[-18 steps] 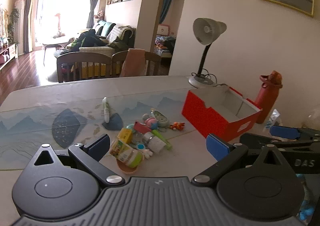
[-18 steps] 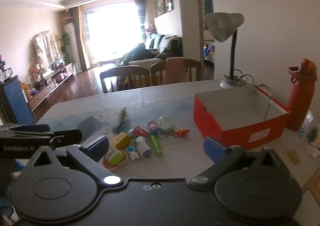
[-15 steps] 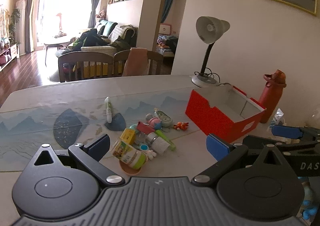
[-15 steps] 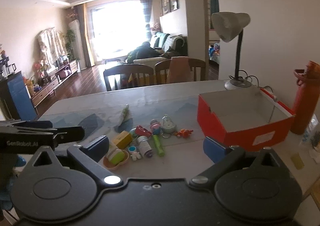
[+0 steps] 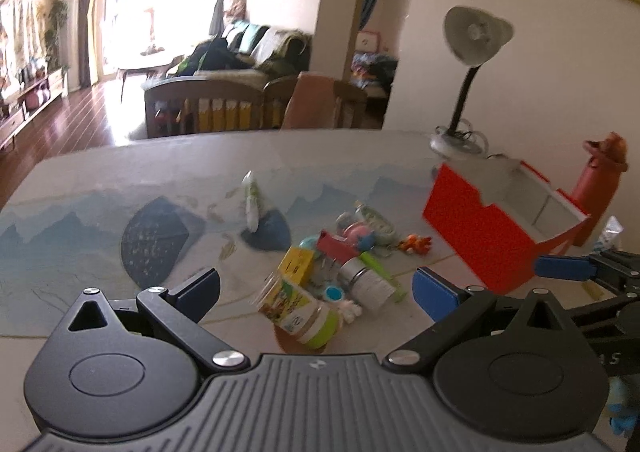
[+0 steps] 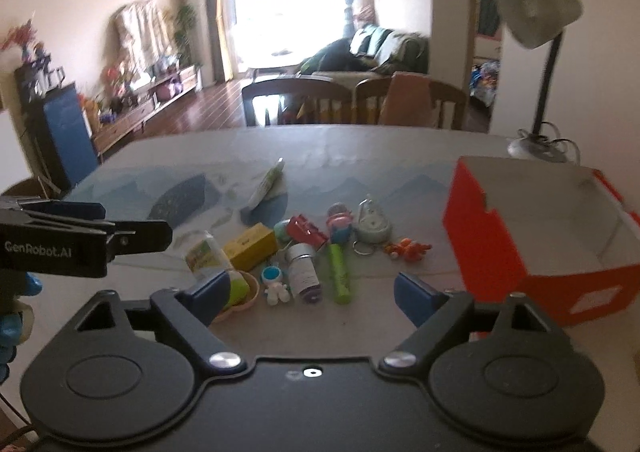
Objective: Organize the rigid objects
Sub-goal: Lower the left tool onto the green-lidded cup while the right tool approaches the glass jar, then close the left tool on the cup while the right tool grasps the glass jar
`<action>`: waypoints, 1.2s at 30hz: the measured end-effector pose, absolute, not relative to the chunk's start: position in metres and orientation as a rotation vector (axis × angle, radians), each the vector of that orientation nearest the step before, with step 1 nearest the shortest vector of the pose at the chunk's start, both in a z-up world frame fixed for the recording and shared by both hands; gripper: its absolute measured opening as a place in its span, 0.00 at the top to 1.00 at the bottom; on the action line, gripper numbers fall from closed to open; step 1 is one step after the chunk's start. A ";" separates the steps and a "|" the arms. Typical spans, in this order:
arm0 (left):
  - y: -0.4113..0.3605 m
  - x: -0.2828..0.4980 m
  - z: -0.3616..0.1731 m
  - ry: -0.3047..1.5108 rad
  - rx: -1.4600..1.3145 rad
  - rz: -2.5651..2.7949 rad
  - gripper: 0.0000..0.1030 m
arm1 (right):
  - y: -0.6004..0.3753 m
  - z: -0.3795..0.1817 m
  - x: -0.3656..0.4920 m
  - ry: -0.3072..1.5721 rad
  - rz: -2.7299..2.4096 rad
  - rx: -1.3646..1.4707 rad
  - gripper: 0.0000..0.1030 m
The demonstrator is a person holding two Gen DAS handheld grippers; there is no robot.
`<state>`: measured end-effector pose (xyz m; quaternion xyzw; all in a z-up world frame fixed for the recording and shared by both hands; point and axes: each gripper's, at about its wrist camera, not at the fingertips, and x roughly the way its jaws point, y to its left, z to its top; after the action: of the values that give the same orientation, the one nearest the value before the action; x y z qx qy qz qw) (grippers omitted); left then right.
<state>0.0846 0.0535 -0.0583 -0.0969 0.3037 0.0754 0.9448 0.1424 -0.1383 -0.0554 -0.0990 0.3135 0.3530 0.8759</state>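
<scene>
- Clearly, both tongs stood apart and empty: the left gripper (image 5: 316, 284) and the right gripper (image 6: 310, 290) hung above the near edge of the table (image 5: 100, 168), tilted down toward the clutter, neither touching anything.
- The small things lay in a tight heap near the middle of the table, with the red box (image 6: 532, 236) well apart to their right, open and seemingly empty.
- The jar (image 5: 298, 306) lay tipped on a small dish (image 6: 244, 294); a pinch from one side would probably have rolled it off or flipped the dish.
- The yellow box (image 6: 250, 246), the small bottle (image 6: 304, 270) and the green tube (image 6: 340, 272) lay touching or just beside one another, so wide jaws might have caught two at once or shoved a neighbour away.
- The orange toy (image 6: 408, 248) and the astronaut figure (image 6: 274, 284) looked tiny and easy to miss or to squirt out.
- With both grippers aimed at one heap, they risked knocking together.
</scene>
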 end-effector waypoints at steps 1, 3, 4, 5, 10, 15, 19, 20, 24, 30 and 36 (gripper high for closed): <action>0.055 0.089 -0.063 0.632 -0.202 0.164 0.01 | -0.135 -0.060 0.149 0.660 0.746 -0.220 0.15; 0.060 0.099 -0.073 0.660 -0.218 0.184 0.01 | -0.128 -0.070 0.161 0.678 0.761 -0.251 0.20; 0.062 0.104 -0.078 0.673 -0.230 0.191 0.01 | -0.125 -0.074 0.166 0.684 0.765 -0.266 0.22; 0.065 0.108 -0.082 0.683 -0.237 0.199 0.01 | -0.122 -0.079 0.172 0.691 0.770 -0.282 0.22; 0.072 0.131 -0.103 0.735 -0.265 0.236 0.01 | -0.105 -0.100 0.198 0.714 0.805 -0.336 0.26; 0.076 0.148 -0.120 0.776 -0.289 0.251 0.01 | -0.091 -0.115 0.218 0.756 0.838 -0.359 0.32; 0.080 0.159 -0.131 0.811 -0.316 0.264 0.06 | -0.080 -0.127 0.229 0.786 0.869 -0.382 0.39; 0.081 0.162 -0.134 0.818 -0.323 0.263 0.06 | -0.078 -0.129 0.230 0.792 0.878 -0.388 0.40; 0.081 0.171 -0.143 0.843 -0.349 0.258 0.10 | -0.071 -0.135 0.233 0.807 0.903 -0.403 0.46; 0.086 0.177 -0.151 0.867 -0.393 0.260 0.30 | -0.065 -0.141 0.238 0.826 0.922 -0.401 0.54; 0.089 0.176 -0.152 0.868 -0.418 0.261 0.31 | -0.061 -0.145 0.242 0.842 0.918 -0.399 0.60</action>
<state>0.1762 0.0887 -0.1525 -0.2005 0.4163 0.1254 0.8779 0.2416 -0.0613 -0.1452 -0.1858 0.3914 0.4269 0.7937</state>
